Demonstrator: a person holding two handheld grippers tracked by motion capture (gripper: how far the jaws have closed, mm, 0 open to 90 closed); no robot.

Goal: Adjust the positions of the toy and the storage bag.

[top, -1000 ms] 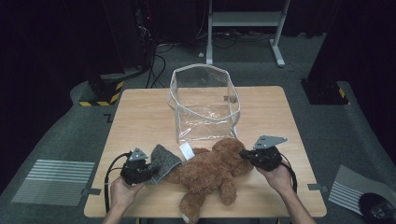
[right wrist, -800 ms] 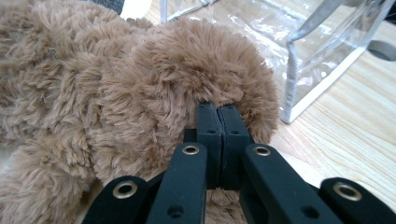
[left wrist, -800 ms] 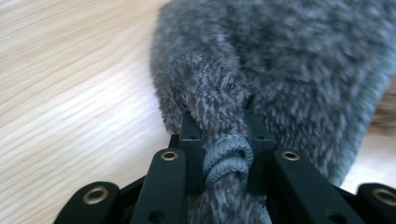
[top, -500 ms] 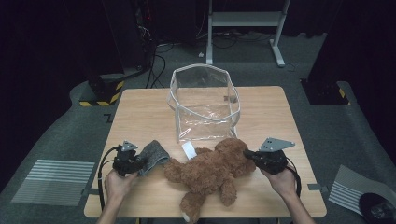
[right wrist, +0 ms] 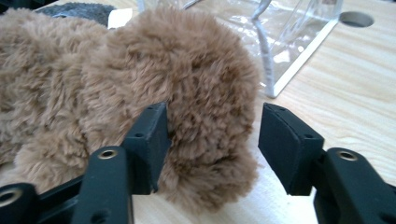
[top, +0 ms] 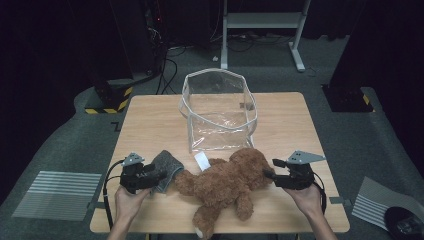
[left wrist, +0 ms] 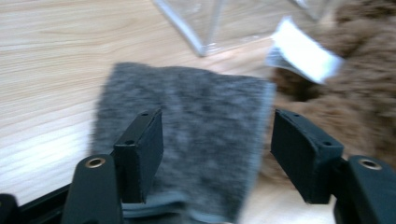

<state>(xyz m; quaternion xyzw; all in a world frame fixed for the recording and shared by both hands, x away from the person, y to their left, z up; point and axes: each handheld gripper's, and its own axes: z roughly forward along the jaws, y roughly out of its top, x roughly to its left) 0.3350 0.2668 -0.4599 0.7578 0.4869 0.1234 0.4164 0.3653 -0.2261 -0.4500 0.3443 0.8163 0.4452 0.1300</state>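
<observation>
A brown plush toy [top: 225, 182] lies flat near the table's front edge, with a white tag [top: 202, 161] and a flat grey fuzzy part [top: 167, 167] at its left end. My left gripper [top: 156, 175] has just been opening. Its jaws stand apart over the grey part [left wrist: 196, 130], and neither pad presses on it. My right gripper [top: 269, 173] has also just been opening. The toy's rounded right end [right wrist: 187, 84] sits between its jaws, the left pad against the fur and the right pad clear of it.
A clear plastic bag [top: 220, 110] with a white rim stands open behind the toy, mid-table. A round hole [right wrist: 356, 18] is in the tabletop beyond the bag. Bare wood lies to the left and right of the bag. Black stands and cables surround the table.
Both grippers were shut on the toy's two ends and now stand open. Each hand has drawn slightly outward. The toy lies still on the table.
</observation>
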